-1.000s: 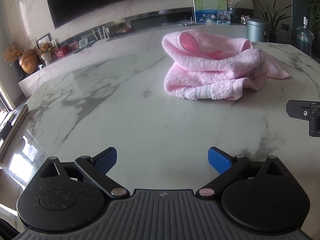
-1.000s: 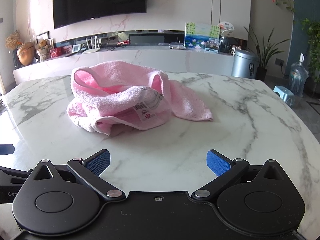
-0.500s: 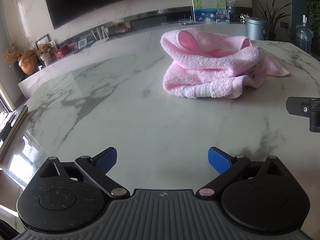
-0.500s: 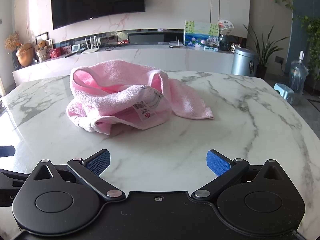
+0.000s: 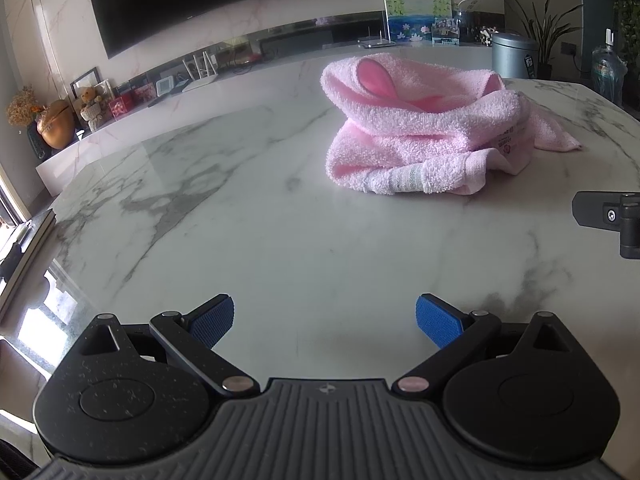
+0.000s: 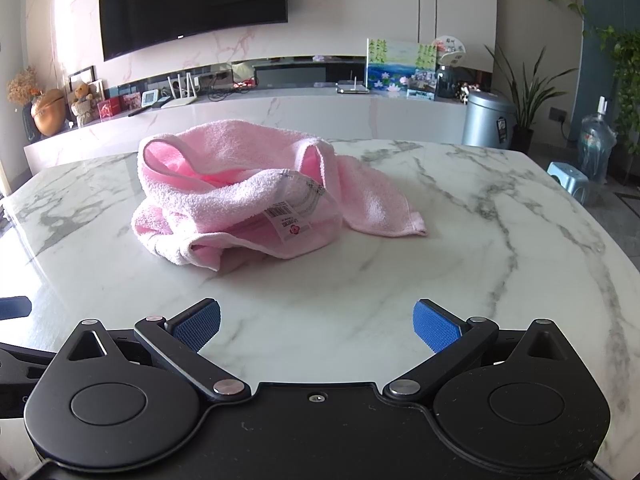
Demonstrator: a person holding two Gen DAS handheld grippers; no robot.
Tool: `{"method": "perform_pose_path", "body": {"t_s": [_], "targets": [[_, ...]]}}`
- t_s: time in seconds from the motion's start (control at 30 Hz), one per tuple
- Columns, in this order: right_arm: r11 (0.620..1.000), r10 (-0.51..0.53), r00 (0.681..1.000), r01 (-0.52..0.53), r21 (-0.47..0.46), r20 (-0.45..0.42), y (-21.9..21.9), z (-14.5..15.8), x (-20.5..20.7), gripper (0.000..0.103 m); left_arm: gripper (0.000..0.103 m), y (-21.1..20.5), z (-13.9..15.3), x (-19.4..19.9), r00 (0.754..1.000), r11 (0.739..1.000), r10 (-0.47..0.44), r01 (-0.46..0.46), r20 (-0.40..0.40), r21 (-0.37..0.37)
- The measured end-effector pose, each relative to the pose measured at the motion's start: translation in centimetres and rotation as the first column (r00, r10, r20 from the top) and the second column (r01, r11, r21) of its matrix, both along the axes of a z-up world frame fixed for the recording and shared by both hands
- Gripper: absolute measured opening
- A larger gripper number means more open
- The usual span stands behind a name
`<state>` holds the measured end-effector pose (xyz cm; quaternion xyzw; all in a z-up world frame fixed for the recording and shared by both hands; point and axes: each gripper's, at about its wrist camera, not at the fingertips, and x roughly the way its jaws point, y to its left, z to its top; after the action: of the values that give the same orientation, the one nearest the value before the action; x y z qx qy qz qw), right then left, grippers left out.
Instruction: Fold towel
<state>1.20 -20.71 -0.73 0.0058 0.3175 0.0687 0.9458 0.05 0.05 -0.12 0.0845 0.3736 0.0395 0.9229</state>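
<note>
A pink towel (image 5: 424, 132) lies crumpled in a heap on the white marble table (image 5: 240, 216), with a paper label (image 6: 290, 220) showing on its near side. In the right wrist view the towel (image 6: 240, 192) sits ahead and a little left. My left gripper (image 5: 324, 320) is open and empty, low over the table, well short of the towel, which is ahead to the right. My right gripper (image 6: 316, 322) is open and empty, also short of the towel. Part of the right gripper (image 5: 612, 216) shows at the right edge of the left wrist view.
The table edge curves away at the left (image 5: 52, 216) and at the right (image 6: 600, 232). Beyond the table are a low marble console (image 6: 280, 108), a wall TV (image 6: 192, 4), a metal bin (image 6: 488, 120), a blue stool (image 6: 568, 180) and plants.
Both grippers have drifted slightly; the towel sits a little lower and nearer in the right wrist view. Both stay open, and the towel has not moved.
</note>
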Motion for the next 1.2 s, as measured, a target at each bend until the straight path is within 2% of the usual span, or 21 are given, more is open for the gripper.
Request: {"method": "perform_pose_path", "body": {"t_s": [1.2], "targets": [[1.000,0.001,0.999,-0.002,-0.026,-0.042,-0.02,-0.55,0.60,0.103,0.099,-0.06,-0.12,0.40,1.000,1.000,-0.029,0.029,-0.006,-0.009]]}}
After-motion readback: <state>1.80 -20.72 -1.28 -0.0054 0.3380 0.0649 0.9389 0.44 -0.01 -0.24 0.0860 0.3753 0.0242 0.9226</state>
